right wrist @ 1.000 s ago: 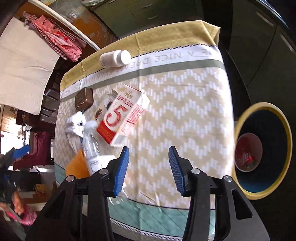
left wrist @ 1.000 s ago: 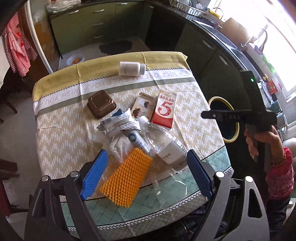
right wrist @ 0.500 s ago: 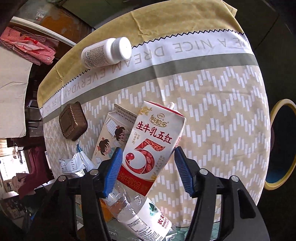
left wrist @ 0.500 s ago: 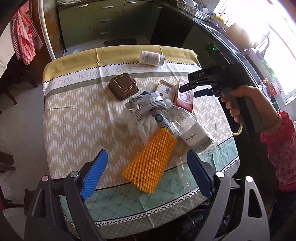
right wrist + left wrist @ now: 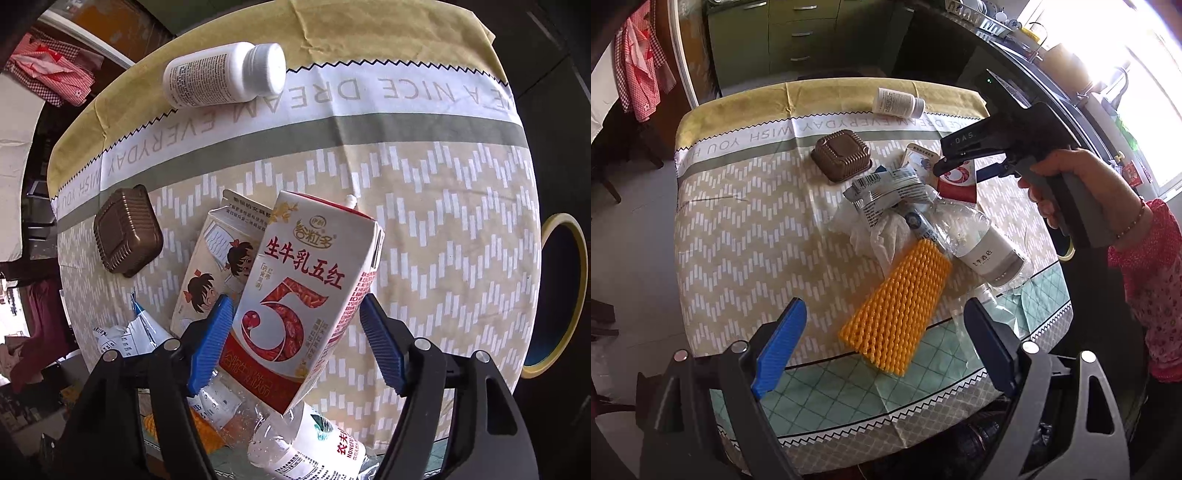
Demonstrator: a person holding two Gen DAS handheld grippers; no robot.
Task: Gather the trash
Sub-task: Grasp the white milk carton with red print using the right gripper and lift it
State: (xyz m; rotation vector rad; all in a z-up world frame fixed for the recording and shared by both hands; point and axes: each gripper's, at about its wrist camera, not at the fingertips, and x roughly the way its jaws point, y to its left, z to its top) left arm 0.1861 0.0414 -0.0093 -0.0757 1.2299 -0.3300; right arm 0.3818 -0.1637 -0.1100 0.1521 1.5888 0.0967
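Trash lies on the clothed table (image 5: 738, 229): a red-and-white milk carton (image 5: 303, 295), a small cartoon carton (image 5: 214, 273), a white pill bottle (image 5: 225, 75), a brown plastic tray (image 5: 127, 230), a clear bottle (image 5: 979, 247), an orange foam net (image 5: 897, 310), a printed wrapper (image 5: 886, 188) and crumpled tissue (image 5: 882, 236). My right gripper (image 5: 297, 343) points down over the milk carton (image 5: 956, 181). Its jaws are opening, with the carton's lower half between the pads (image 5: 380, 347) and a slim gap on the right side. My left gripper (image 5: 882, 332) stands open above the foam net's near end, holding nothing.
A round bin with a yellow rim (image 5: 561, 295) stands on the floor right of the table. Dark counters and green cabinets (image 5: 798, 37) lie beyond. A red checked cloth (image 5: 642, 74) hangs at far left. A person's hand and red sleeve (image 5: 1145, 266) hold the right gripper.
My right gripper has come in from the bin side and sunk over the milk carton, its jaws widening around it. The left gripper drifted slightly along the table, still open.
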